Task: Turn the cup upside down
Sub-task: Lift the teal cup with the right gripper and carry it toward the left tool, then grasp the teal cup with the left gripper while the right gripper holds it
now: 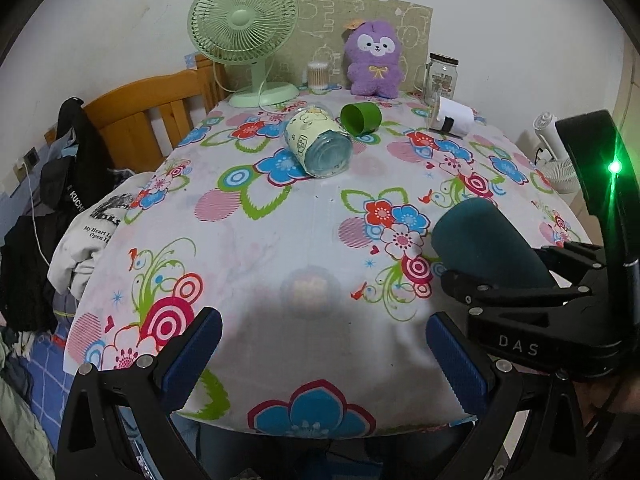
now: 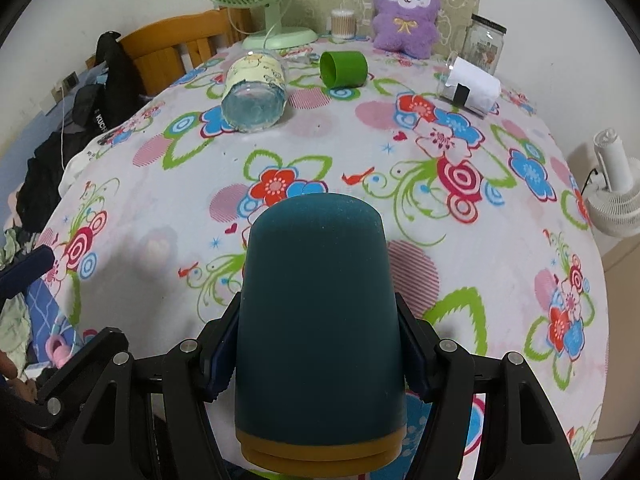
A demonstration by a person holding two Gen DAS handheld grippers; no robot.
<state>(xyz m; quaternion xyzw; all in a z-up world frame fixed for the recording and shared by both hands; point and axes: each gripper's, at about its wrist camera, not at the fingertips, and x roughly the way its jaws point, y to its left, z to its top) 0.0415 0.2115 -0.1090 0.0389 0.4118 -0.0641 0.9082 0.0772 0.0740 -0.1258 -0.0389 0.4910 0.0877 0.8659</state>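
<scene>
My right gripper [image 2: 318, 354] is shut on a dark teal cup [image 2: 320, 308] with a yellow band at its near end. The cup points away from the camera, its closed rounded end toward the table's middle, held above the floral tablecloth [image 2: 360, 152]. In the left wrist view the same cup [image 1: 484, 240] and the right gripper [image 1: 532, 304] show at the right. My left gripper [image 1: 324, 356] is open and empty above the table's near edge.
A glass jar [image 1: 318, 142] with a cartoon label lies on its side mid-table. A green cup [image 1: 360, 118] lies beside it. A white roll [image 1: 454, 116], a lidded jar [image 1: 442, 76], a purple plush [image 1: 374, 58] and a green fan [image 1: 244, 28] stand at the back. Clothes hang at the left.
</scene>
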